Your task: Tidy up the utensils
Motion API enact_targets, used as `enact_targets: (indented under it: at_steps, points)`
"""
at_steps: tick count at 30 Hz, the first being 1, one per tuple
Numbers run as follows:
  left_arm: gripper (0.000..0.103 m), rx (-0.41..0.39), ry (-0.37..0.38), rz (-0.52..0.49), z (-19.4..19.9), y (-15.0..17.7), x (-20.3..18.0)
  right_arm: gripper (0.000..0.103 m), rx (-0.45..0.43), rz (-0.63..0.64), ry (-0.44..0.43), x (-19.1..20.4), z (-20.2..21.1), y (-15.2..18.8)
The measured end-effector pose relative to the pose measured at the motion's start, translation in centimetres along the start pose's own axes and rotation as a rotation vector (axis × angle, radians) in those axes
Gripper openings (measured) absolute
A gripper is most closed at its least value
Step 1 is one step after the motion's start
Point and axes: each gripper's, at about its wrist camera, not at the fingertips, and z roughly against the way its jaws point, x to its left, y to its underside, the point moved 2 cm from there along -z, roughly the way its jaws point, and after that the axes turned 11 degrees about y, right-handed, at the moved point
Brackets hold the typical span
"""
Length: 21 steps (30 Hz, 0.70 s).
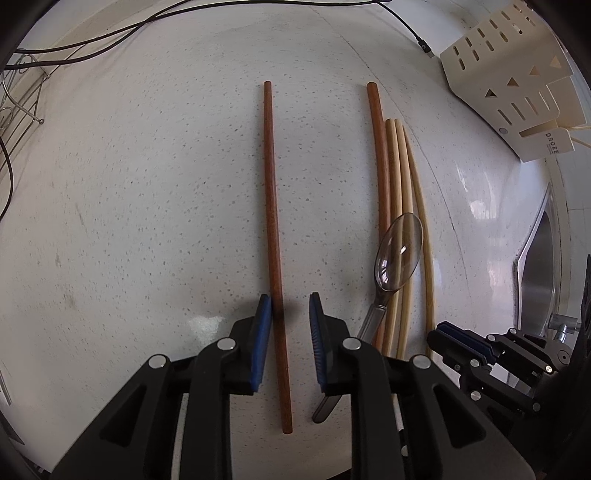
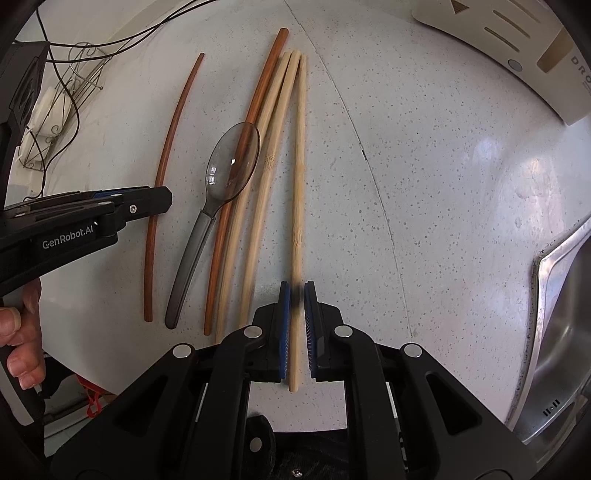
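Note:
A dark brown chopstick (image 1: 271, 203) lies on the speckled white counter (image 1: 147, 203), running between the jaws of my left gripper (image 1: 290, 299). The jaws stand apart: the left pad is against the stick and there is a gap on the right. To its right lie a second brown chopstick (image 1: 380, 166), three light bamboo chopsticks (image 1: 400, 203) and a clear plastic spoon (image 1: 399, 251) resting across them. My right gripper (image 2: 296, 286) points down with its blue pads closed on the rightmost bamboo chopstick (image 2: 297, 166), which lies flat on the counter.
A cream slotted utensil holder (image 1: 509, 74) lies at the back right. A steel sink (image 2: 561, 314) borders the counter on the right. A wire rack (image 1: 18, 103) and black cables (image 1: 110, 33) sit at the back left. A person's hand (image 2: 22, 332) holds the left gripper.

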Motion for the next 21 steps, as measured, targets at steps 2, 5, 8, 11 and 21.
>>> enact_targets:
  at_steps: [2,5,8,11,21]
  points:
    - [0.02,0.0,0.002,0.002,0.0,0.0,0.1,0.009,-0.004,0.0,0.001,0.1,0.1,-0.5]
    - [0.02,-0.001,0.004,0.004,0.1,0.0,0.2,0.009,-0.008,0.004,0.003,0.2,0.2,-1.1]
    - [0.02,-0.001,0.01,0.008,0.3,0.0,0.5,0.009,-0.007,0.004,0.008,0.2,0.1,-1.5]
    - [0.022,-0.001,0.009,0.005,0.3,0.1,0.5,0.009,-0.006,0.007,0.011,0.5,0.0,-2.0]
    - [0.028,0.006,0.002,-0.013,0.3,0.3,-0.1,0.009,0.0,0.012,0.019,0.9,-0.3,-2.4]
